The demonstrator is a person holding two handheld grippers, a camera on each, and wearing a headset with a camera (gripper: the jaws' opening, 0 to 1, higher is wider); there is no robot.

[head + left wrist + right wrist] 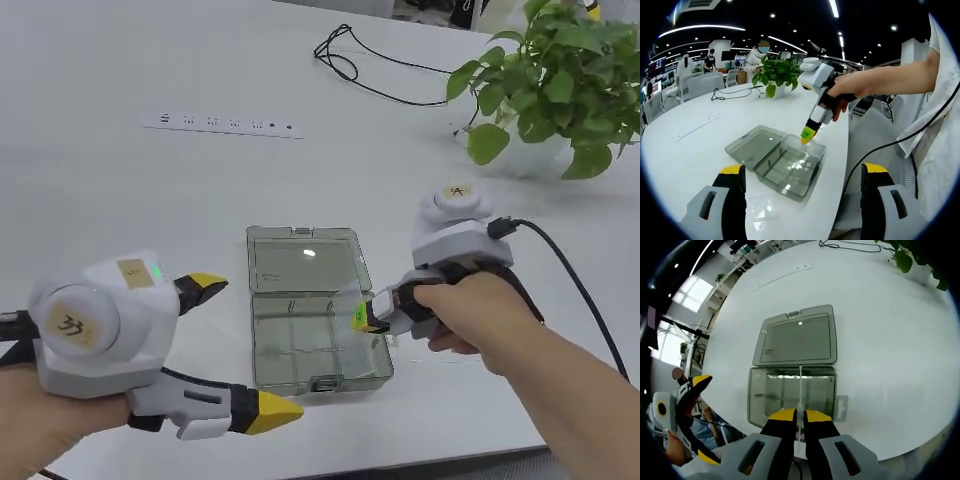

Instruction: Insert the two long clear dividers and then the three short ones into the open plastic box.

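Observation:
The open smoky-clear plastic box [268, 345] lies mid-table, its lid [300, 262] folded flat on the far side. My right gripper [366, 318] is over the box's right edge, shut on a clear divider [800, 390] that runs from the jaws across the tray [760, 392]. Faint clear partitions seem to stand inside the tray. My left gripper [240, 348] hovers open just left of the box, nothing between its fingers. From the left gripper [804, 172], the box [785, 167] lies ahead and the right gripper [807, 134] points down at its far rim.
A white power strip [222, 124] lies at the back of the table, a looped black cable [370, 70] behind it. At the far right stands a potted plant [550, 80]. The table's front edge runs just below the box. People sit in the background.

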